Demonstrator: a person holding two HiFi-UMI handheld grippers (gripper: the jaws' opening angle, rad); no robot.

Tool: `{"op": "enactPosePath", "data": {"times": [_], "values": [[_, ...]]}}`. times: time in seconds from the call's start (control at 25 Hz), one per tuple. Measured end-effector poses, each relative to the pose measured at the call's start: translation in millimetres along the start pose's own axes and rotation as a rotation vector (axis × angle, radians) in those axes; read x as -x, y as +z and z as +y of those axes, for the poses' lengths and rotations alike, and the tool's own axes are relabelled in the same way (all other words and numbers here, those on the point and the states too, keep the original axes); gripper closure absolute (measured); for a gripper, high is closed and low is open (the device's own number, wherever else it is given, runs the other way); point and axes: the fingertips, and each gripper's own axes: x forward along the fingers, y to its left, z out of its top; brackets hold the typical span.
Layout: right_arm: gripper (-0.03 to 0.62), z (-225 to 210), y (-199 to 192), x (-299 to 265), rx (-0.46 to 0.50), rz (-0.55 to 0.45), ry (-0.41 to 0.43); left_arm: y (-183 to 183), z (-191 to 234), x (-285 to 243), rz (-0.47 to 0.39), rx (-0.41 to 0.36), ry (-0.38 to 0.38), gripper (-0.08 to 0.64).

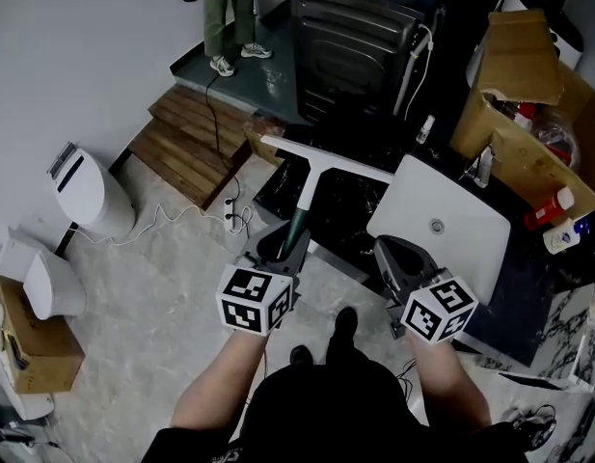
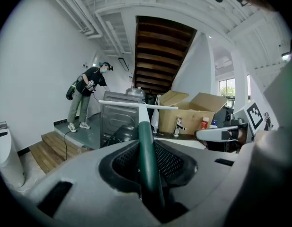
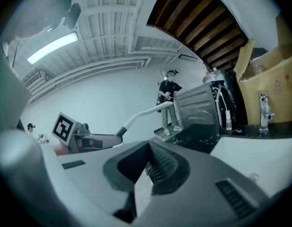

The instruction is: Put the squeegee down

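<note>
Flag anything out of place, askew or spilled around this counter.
The cardboard box behind the sink stands open, flaps askew; a red-and-white bottle lies on its side beside it. Cables sprawl loose on the floor.

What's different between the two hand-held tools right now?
The left tool is clamped on the squeegee by its green handle, while the right tool holds nothing and its jaws are apart. In the head view the left tool sits left of the white sink, and the right tool overlaps its near edge. Both carry a marker cube and point away from the person.
</note>
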Motion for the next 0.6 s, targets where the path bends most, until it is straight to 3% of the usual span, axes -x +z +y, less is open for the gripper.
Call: {"op": "enactPosePath", "data": {"times": [0.28,0.6], "values": [[0.586,-45.6,-13.7,-14.7,-0.047,0.035,-0.019,-29.0,3.0,-62.3,0.103,-0.001,-0.011,0.457],[0.586,-67.8,-29.3,-19.5,-0.089,0.068,-0.02,-65.9,2.4,-124.5,0.239,-0.032,-0.042,0.457]]}}
